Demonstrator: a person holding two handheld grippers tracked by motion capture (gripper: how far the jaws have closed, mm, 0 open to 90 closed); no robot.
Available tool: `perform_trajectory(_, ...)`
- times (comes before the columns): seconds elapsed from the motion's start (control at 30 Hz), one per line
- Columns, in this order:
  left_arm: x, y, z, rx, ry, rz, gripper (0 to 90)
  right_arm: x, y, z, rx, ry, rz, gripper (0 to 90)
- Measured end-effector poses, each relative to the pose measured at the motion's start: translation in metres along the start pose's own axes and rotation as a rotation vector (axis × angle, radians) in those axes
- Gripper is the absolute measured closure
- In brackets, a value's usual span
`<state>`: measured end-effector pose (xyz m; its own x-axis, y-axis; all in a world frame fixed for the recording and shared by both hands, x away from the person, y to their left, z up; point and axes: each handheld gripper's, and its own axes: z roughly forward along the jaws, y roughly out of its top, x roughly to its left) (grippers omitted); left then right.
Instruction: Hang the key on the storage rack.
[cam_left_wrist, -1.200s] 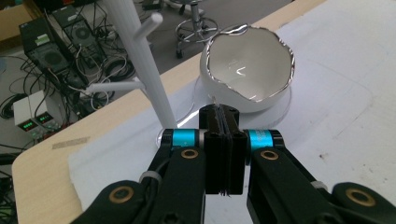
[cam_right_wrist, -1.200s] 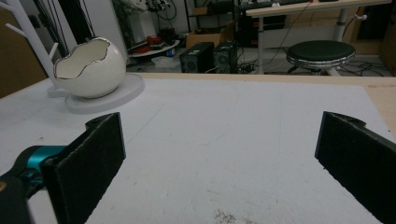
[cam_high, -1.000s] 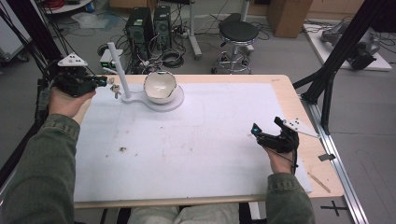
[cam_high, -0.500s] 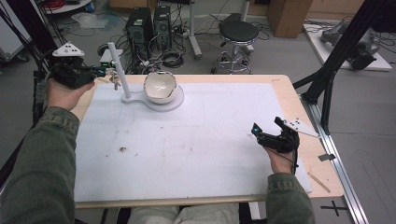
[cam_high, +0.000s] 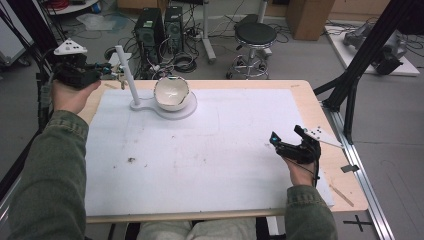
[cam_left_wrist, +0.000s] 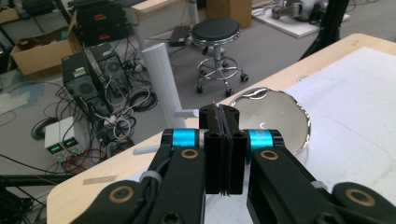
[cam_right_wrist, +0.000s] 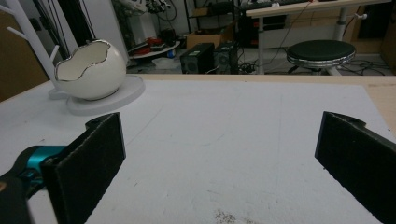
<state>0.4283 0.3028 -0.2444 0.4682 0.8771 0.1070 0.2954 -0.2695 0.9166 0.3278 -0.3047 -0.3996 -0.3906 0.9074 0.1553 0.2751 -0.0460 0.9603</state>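
The left claw (cam_high: 102, 70) is held up at the far left corner of the worktop (cam_high: 320, 105), its jaws pressed flat together; something thin may sit between the pads, but I cannot tell what, if anything. In the left gripper view the shut pads (cam_left_wrist: 223, 149) point toward the white post (cam_left_wrist: 164, 84) of a small stand, with a short side peg (cam_left_wrist: 187, 113) just beyond the tips. The egg-shaped bowl (cam_high: 171, 93), white with a jagged silvered rim, rests on the round base (cam_high: 185, 109) of that stand, just right of the post and near the far edge of the white mat (cam_high: 200, 160).

The step in hand looks like an approach to the stand: the left claw is level with the upper post, close beside it but apart. The next move likely calls for a small push to the right and forward to bring the tips to a peg, keeping clear of the bowl below.

The right claw (cam_high: 287, 140) rests near the right edge of the mat, jaws spread wide and empty. From its own view the bowl (cam_right_wrist: 91, 70) lies well apart, far and to the left. A dark speck of dirt (cam_high: 131, 160) marks the mat on the near left.
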Motion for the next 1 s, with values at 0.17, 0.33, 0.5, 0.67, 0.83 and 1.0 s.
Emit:
perform_trajectory(0.17,0.002,0.0,0.002,-0.025,0.018,-0.011,88.9,-0.001,0.0,0.0,-0.001,-0.003,0.0,0.6)
perform_trajectory(0.33,0.004,0.001,0.004,-0.033,0.016,-0.023,88.9,-0.001,0.0,0.0,-0.002,-0.003,0.0,0.6)
perform_trajectory(0.5,0.004,0.004,0.007,-0.04,0.012,-0.029,88.8,0.0,0.0,0.0,0.001,-0.002,0.004,0.6)
perform_trajectory(0.67,0.003,0.005,0.013,-0.039,0.016,-0.033,88.8,0.0,0.0,-0.001,0.0,-0.003,0.002,0.6)
perform_trajectory(0.83,0.001,0.006,0.017,-0.038,0.021,-0.027,88.8,-0.001,0.0,0.0,0.003,-0.002,0.011,0.6)
perform_trajectory(1.0,-0.001,0.008,0.02,-0.027,0.035,-0.026,88.9,-0.001,0.0,0.0,0.001,-0.003,0.008,0.6)
